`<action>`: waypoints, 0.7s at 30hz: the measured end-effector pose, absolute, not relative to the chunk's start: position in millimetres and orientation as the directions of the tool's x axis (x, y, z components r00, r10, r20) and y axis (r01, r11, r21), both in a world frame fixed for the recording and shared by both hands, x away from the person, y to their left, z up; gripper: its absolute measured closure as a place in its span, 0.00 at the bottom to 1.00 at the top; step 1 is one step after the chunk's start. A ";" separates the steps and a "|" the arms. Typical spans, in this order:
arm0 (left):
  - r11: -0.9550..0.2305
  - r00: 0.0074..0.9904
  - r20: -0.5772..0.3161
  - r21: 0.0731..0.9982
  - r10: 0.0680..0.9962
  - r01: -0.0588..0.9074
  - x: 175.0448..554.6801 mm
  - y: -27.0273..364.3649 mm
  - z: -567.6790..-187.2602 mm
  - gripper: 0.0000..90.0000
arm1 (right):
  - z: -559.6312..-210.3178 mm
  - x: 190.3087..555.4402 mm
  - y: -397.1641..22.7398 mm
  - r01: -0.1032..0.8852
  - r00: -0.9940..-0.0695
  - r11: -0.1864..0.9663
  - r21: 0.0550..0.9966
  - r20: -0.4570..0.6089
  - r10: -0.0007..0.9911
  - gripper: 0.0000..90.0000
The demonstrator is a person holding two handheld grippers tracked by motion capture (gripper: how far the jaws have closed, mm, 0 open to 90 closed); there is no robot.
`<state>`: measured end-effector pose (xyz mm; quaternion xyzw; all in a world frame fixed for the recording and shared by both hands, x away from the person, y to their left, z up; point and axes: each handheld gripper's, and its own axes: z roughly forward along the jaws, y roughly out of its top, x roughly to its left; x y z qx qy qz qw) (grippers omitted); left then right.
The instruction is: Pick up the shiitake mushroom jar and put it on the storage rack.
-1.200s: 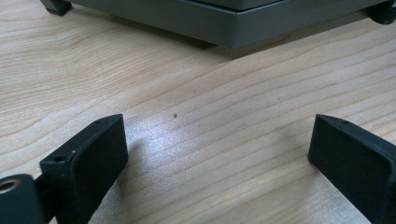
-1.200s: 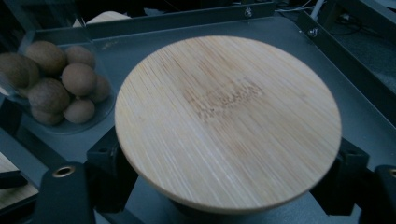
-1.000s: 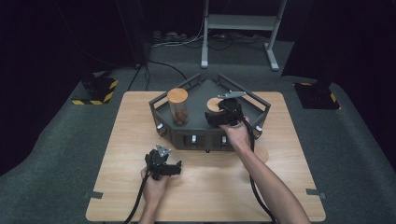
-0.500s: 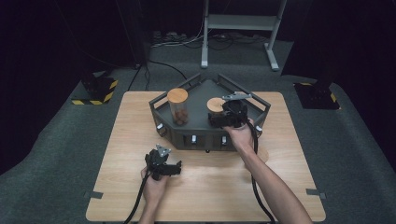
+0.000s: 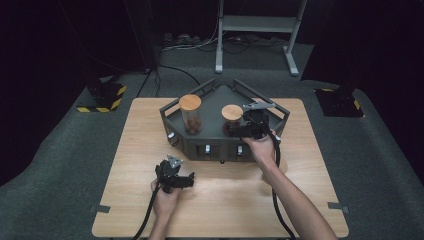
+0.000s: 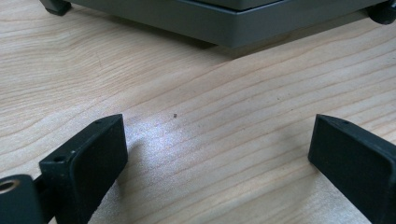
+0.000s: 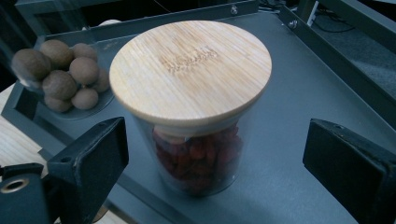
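A short glass jar (image 7: pixel 191 70) with a bamboo lid and red dried fruit inside stands upright on the grey tray (image 5: pixel 220 146). My right gripper (image 7: pixel 215 158) sits just in front of it. Its jaws have just been opening and now stand wide on either side of the jar, clear of the glass. In the high view the right gripper (image 5: pixel 235 129) points left at the short jar (image 5: pixel 231 112). A taller jar (image 5: pixel 190 114) holding brown balls stands to its left. My left gripper (image 5: pixel 189 179) rests open on the wooden table with nothing between its jaws (image 6: pixel 217 154).
The tray has raised rails around its back and sides and small knobs along its front wall. The tall jar (image 7: pixel 60 74) stands close beside the short one. Bare wood of the table (image 5: pixel 300 165) lies in front of the tray. Cables trail from both grippers toward the front edge.
The right gripper's jaws have spread wider around the short jar, which stays upright on the tray. The left gripper has not moved.
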<state>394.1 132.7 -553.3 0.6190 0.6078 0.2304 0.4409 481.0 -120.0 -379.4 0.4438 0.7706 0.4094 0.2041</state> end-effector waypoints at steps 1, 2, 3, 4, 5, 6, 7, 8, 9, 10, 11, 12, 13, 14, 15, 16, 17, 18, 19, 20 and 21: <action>0.127 0.155 -0.250 0.826 0.956 0.549 394.1 132.7 -553.3 0.05 | -379.5 480.7 -120.5 0.519 -0.523 0.270 0.811 0.052 0.851 0.08; 0.128 0.155 -0.251 0.826 0.956 0.549 394.1 132.7 -553.3 0.05 | -379.6 480.3 -121.4 0.521 -0.524 0.268 0.810 0.055 0.850 0.08; 0.134 0.152 -0.255 0.827 0.955 0.545 394.3 132.3 -553.4 0.05 | -379.7 479.9 -122.5 0.526 -0.524 0.267 0.808 0.060 0.850 0.08; 0.127 0.156 -0.250 0.826 0.956 0.550 394.1 132.8 -553.3 0.05 | -379.8 479.6 -123.3 0.528 -0.523 0.267 0.806 0.062 0.850 0.08; 0.128 0.155 -0.251 0.826 0.956 0.549 394.1 132.7 -553.3 0.05 | -379.9 479.2 -124.0 0.529 -0.521 0.264 0.806 0.063 0.851 0.08; 0.127 0.155 -0.250 0.826 0.956 0.549 394.1 132.7 -553.3 0.05 | -380.0 478.8 -124.7 0.530 -0.520 0.264 0.806 0.063 0.852 0.08; 0.128 0.155 -0.251 0.826 0.956 0.549 394.1 132.7 -553.3 0.05 | -380.1 478.3 -125.6 0.530 -0.519 0.262 0.807 0.065 0.852 0.08; 0.127 0.155 -0.250 0.826 0.956 0.549 394.0 132.7 -553.3 0.05 | -380.3 477.5 -126.6 0.530 -0.519 0.259 0.807 0.068 0.852 0.08; 0.127 0.156 -0.250 0.826 0.956 0.549 394.0 132.8 -553.3 0.05 | -380.4 476.7 -127.5 0.531 -0.518 0.257 0.807 0.070 0.852 0.08; 0.129 0.154 -0.252 0.826 0.955 0.548 394.1 132.6 -553.3 0.05 | -380.4 476.0 -127.9 0.532 -0.518 0.256 0.807 0.071 0.852 0.08; 0.127 0.156 -0.250 0.826 0.956 0.549 394.0 132.8 -553.3 0.05 | -380.4 475.3 -128.3 0.531 -0.519 0.258 0.807 0.069 0.852 0.08; 0.127 0.155 -0.250 0.826 0.956 0.549 394.1 132.7 -553.3 0.05 | -380.2 474.5 -128.7 0.528 -0.519 0.262 0.808 0.063 0.852 0.08; 0.128 0.155 -0.251 0.826 0.956 0.549 394.1 132.7 -553.3 0.05 | -379.9 473.7 -129.1 0.525 -0.521 0.266 0.808 0.058 0.852 0.08; 0.128 0.155 -0.251 0.826 0.956 0.549 394.1 132.7 -553.3 0.05 | -379.6 473.1 -129.4 0.523 -0.521 0.270 0.808 0.053 0.852 0.08; 0.127 0.155 -0.250 0.826 0.956 0.549 394.0 132.7 -553.3 0.05 | -379.3 472.6 -129.9 0.522 -0.522 0.272 0.808 0.050 0.851 0.08; 0.127 0.155 -0.251 0.826 0.956 0.549 394.1 132.7 -553.3 0.05 | -378.9 472.1 -130.7 0.521 -0.523 0.274 0.808 0.049 0.851 0.08; 0.127 0.155 -0.251 0.826 0.956 0.549 394.1 132.7 -553.3 0.05 | -378.4 471.5 -131.5 0.519 -0.523 0.273 0.810 0.049 0.851 0.08; 0.127 0.155 -0.250 0.826 0.956 0.549 394.1 132.7 -553.3 0.05 | -377.9 470.7 -132.6 0.517 -0.523 0.273 0.812 0.047 0.851 0.08; 0.127 0.155 -0.250 0.826 0.956 0.549 394.0 132.7 -553.3 0.05 | -377.6 469.8 -133.8 0.515 -0.521 0.271 0.813 0.047 0.852 0.08; 0.127 0.155 -0.250 0.826 0.956 0.549 394.0 132.6 -553.3 0.05 | -377.4 469.1 -135.2 0.514 -0.519 0.267 0.815 0.048 0.853 0.08; 0.128 0.154 -0.250 0.826 0.956 0.548 394.0 132.5 -553.4 0.05 | -377.2 468.4 -136.6 0.514 -0.518 0.265 0.816 0.050 0.854 0.08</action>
